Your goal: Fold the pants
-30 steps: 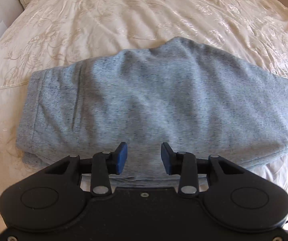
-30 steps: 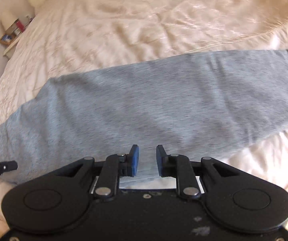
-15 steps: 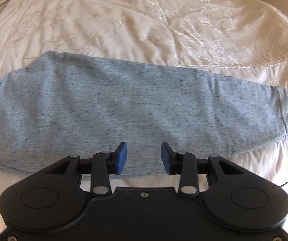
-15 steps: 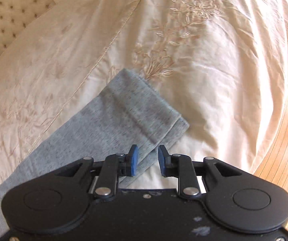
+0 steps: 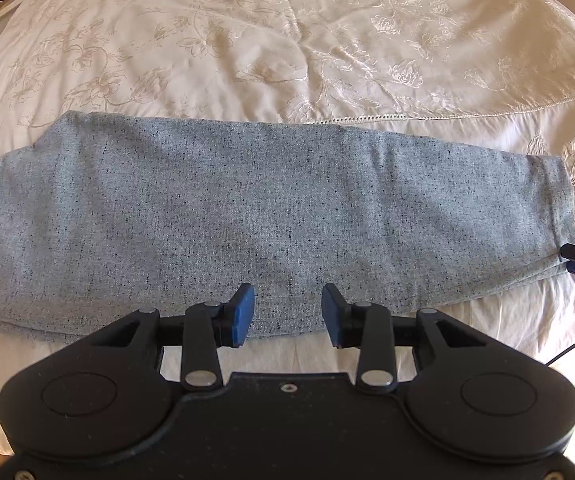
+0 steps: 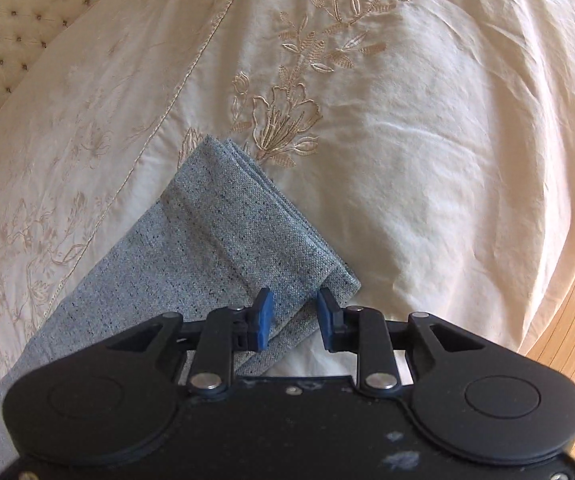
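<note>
**Both grippers poised over the long-folded pants**

The grey pants [image 5: 271, 208] lie on the bed [image 5: 327, 40] as one long band, the legs apparently stacked one on the other, running left to right across the left wrist view. That layout suggests the lengthwise fold is done and the next step is to bring one end over toward the other, which would explain why the two grippers sit at different stations along the band.

The left gripper [image 5: 288, 312] hangs above the near edge of the band, around its middle. Its fingers [image 5: 242, 315] stand moderately apart with nothing between them; the fabric edge passes just beneath and beyond the tips.

The right gripper [image 6: 294, 320] is at the cuff end [image 6: 263, 216], where the stacked hems are visible. Its jaws are opening, the gap rather narrow, and the near corner of the cuff lies in line with that gap, but the pads do not appear to press on cloth. The corner looks like the intended pinch point, since lifting there would carry both layers together.
</note>
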`<state>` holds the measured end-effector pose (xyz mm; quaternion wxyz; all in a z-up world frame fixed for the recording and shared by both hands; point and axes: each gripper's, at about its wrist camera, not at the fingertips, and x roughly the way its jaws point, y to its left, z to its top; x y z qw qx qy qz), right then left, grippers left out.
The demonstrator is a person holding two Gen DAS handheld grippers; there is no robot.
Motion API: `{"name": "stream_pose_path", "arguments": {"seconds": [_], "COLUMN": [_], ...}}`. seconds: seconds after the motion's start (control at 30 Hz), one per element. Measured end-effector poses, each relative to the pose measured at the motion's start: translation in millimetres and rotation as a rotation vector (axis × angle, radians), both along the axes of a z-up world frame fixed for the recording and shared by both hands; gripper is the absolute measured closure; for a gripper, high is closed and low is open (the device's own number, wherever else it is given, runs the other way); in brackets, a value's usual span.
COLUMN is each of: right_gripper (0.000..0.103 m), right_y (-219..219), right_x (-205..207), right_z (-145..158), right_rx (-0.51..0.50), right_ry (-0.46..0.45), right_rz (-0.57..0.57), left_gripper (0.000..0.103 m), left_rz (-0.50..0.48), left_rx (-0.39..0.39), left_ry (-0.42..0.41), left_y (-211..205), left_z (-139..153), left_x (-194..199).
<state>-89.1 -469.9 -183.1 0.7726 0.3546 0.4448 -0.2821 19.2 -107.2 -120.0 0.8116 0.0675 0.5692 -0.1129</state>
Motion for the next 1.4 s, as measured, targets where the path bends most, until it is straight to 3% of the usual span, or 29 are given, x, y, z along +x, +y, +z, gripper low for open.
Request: {"name": "stream_pose_path", "arguments": {"seconds": [0.13,0.2,0.37,0.47,0.53,0.63,0.67,0.7,0.87,1.17,1.4], "right_gripper": [0.075,0.097,0.098,0.098,0.096,0.080,0.069,0.066,0.066,0.062,0.063], "right_y": [-2.7,-1.7,13.3,17.8,15.7,11.7,10.7,10.0,4.9,-16.0,-24.4], "right_x": [1.6,2.4,-6.6,-6.9,-4.4,-8.9,-11.7,-14.1,-18.5,6.8,-8.6], "right_z": [-2.0,1.0,30.0,24.0,12.7,14.3,15.7,16.0,1.9,-14.8,-17.0], "right_rx": [0.022,0.018,-0.083,-0.106,-0.093,-0.082,-0.072,-0.063,-0.019,0.045,0.115], "right_ry": [-0.025,-0.043,-0.067,-0.021,0.010,-0.013,-0.025,-0.027,0.016,-0.006,-0.035], "right_rz": [0.011,0.035,0.112,0.147,0.159,0.121,0.112,0.107,0.084,0.055,-0.005], "left_gripper": [0.057,0.057,0.057,0.057,0.057,0.057,0.057,0.057,0.057,0.057,0.057], "left_rz": [-0.014,-0.023,-0.065,-0.081,-0.091,-0.102,-0.102,-0.099,-0.074,-0.034,-0.026], "left_rx": [0.016,0.018,0.029,0.034,0.039,0.045,0.042,0.042,0.047,0.062,0.056], "left_ry": [0.005,0.008,0.011,0.018,0.025,0.029,0.025,0.024,0.048,0.053,0.043], "left_y": [-6.7,-11.1,-21.9,-27.7,-32.2,-37.0,-37.5,-37.5,-34.4,-31.2,-37.2], "left_z": [-2.7,-3.6,-5.9,-8.9,-12.0,-11.7,-10.5,-9.9,-14.8,-15.3,-14.8], "left_x": [-0.5,-1.0,-0.2,3.7,7.0,10.1,10.4,10.8,12.2,21.5,31.2]}}
